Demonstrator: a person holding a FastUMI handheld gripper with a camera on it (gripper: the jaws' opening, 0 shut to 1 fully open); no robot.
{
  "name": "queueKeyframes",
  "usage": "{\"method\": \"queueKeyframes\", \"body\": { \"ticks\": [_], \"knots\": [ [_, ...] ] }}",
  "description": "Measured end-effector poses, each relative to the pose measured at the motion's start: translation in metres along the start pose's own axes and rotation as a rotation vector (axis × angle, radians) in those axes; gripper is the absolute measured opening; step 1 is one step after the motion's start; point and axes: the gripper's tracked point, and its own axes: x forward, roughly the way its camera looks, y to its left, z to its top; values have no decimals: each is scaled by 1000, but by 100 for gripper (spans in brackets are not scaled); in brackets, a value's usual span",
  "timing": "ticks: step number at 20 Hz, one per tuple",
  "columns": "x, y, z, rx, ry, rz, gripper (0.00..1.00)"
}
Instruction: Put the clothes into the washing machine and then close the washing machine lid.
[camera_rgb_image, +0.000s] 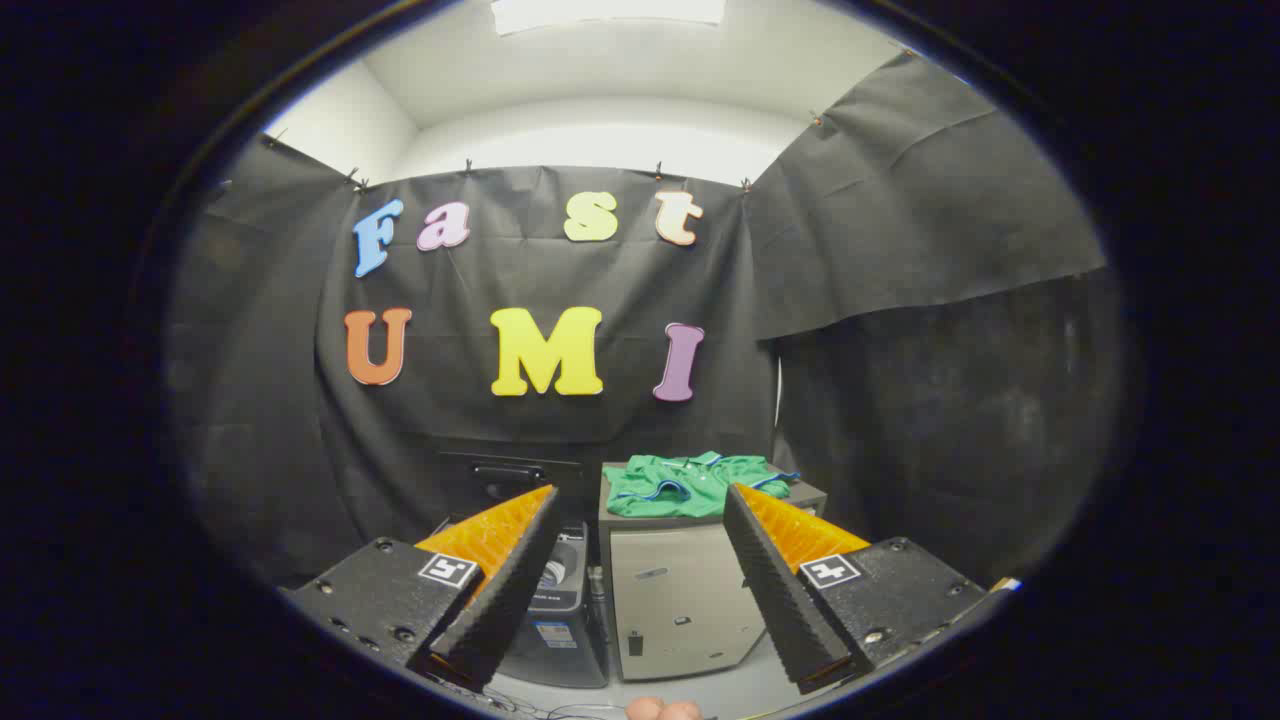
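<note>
Green clothes (696, 483) heaped on grey cabinet (680, 600), dark washing machine (555, 600) beside it, gripper (640, 510) jaws wide, empty

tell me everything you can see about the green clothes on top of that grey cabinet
The green clothes are a soft, crumpled garment of bright green fabric with thin blue trim along some edges. It lies loosely bunched and fairly flat, covering most of the top of the grey cabinet, with one end trailing toward the cabinet's right edge. Only the cabinet top touches it. It sits beyond the open gripper, whose fingers are spread apart and hold nothing. The dark washing machine stands just left of the cabinet, with its lid raised.
</note>
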Motion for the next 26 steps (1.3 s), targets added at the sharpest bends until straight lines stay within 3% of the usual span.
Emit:
{"method": "queueKeyframes", "body": {
  "ticks": [12, 26],
  "knots": [
    [-1, -3, -2, 15, 6, -22, 100],
    [12, 15, -13, -7, 58, 35, 100]
  ]
}}
